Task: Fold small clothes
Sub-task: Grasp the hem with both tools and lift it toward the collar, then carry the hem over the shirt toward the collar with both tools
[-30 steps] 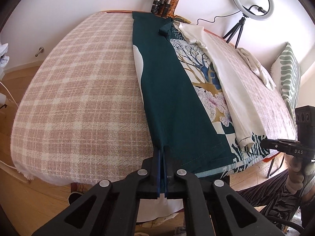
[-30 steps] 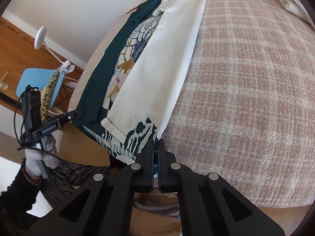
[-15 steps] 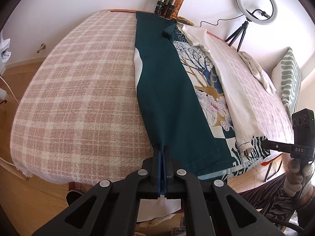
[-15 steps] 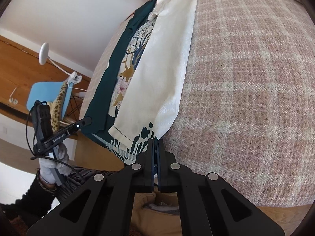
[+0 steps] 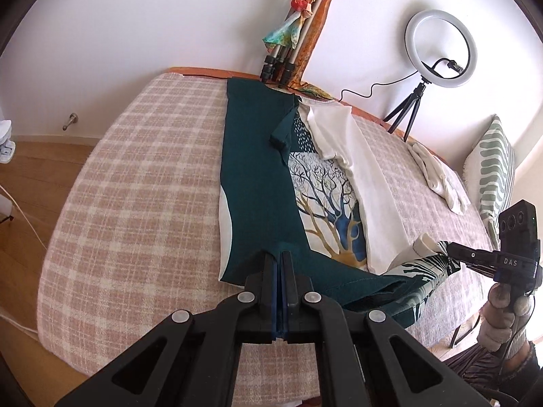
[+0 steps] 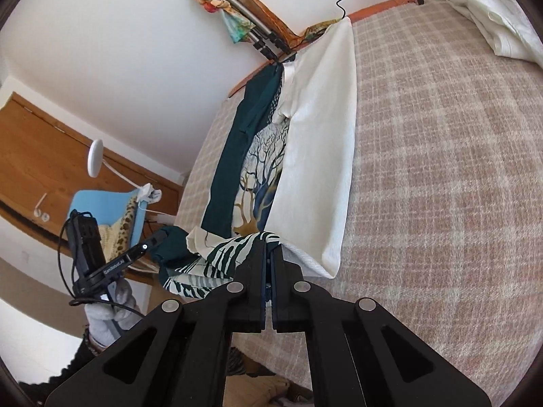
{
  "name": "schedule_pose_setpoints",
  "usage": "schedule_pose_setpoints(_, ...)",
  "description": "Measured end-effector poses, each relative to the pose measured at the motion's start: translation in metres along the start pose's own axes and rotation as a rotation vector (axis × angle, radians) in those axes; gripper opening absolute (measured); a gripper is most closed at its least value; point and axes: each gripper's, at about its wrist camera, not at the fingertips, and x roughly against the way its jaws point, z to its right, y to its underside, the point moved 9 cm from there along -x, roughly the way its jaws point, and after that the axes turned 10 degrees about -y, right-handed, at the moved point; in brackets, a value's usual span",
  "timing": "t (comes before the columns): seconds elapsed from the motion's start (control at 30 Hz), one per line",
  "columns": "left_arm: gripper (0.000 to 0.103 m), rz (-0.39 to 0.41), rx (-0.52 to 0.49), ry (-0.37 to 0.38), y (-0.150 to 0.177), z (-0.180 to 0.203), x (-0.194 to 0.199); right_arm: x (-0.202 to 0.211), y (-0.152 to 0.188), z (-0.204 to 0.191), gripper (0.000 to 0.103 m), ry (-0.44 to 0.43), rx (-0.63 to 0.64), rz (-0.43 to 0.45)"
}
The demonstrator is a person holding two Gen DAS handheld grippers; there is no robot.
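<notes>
Left hand-held gripper is clamped tight, its two fingers pressed together on the near hem of the shirt, right at the dark green side panel. Over on the other side, the right hand-held gripper is pinched shut too, biting the hem corner where the green-and-white leaf print bunches up beneath the cream panel. The shirt lies lengthwise on the bed, stretched across the pink checked blanket: green strip folded in from the left, cream strip folded in from the right, the tree print showing in a band between them. Its near hem is lifted and rumpled between the two grippers, while the collar end lies flat near the far edge, by the wall. A crumpled white cloth sits well apart on the blanket's right, near a striped pillow. A ring light stands on its tripod beyond.
</notes>
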Motion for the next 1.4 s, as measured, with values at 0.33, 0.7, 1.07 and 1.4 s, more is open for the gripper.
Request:
schedule_pose_setpoints(0.33,0.0,-0.008,-0.03,-0.088,-0.054,-0.01,-0.054,-0.028,-0.056,0.029,0.001,0.066,-0.017,0.027)
schedule_pose_setpoints(0.7,0.0,-0.054,-0.025,-0.114,-0.07,-0.021,-0.106,-0.064,-0.083,0.06,0.002,0.132,-0.031,-0.015)
schedule_pose_setpoints(1.07,0.028,0.047,-0.065,-0.136,-0.081,-0.033,-0.073,-0.036,-0.095,0.041,0.032,0.178,0.122,0.025)
schedule_pose_setpoints(1.4,0.026,-0.065,-0.188,-0.082,-0.045,-0.005,-0.097,-0.086,-0.05,0.036,0.029,0.163,0.195,-0.173)
